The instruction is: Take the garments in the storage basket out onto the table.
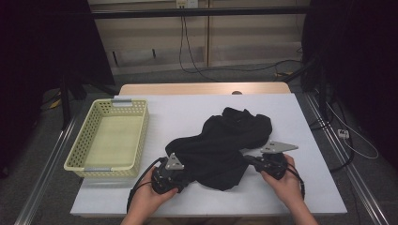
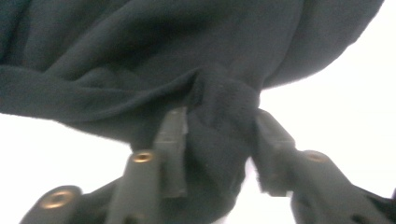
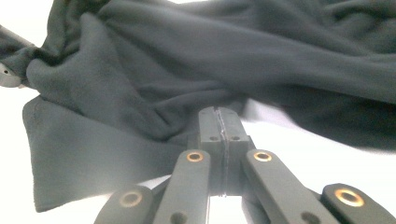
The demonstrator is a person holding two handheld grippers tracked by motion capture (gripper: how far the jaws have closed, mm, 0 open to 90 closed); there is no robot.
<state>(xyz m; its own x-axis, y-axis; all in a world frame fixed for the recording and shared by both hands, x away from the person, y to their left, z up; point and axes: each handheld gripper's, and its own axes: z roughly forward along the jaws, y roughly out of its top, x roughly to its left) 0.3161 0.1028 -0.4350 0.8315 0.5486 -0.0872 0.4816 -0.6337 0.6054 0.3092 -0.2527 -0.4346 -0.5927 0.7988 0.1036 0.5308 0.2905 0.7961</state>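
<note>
- High view: dim room, dark in the upper left and upper right corners; the white table point(image 1: 197, 112) is the brightest area, lit evenly from above, with soft shadows.
- Left gripper view: the table behind is blown out to pure white; the black cloth point(image 2: 154, 51) is soft and grainy, and the near jaws are slightly blurred.
- Right gripper view: glare at the top and bottom; the cloth's right side is smeared by motion blur.

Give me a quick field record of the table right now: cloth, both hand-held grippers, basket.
cloth: black fleece garment crumpled mid-table
left hand-held gripper: jaws around a bunched fold of the garment, pressing it
right hand-held gripper: jaws shut at the garment's edge; whether cloth is pinched, unclear
basket: yellow basket at table's left
table: white top
</note>
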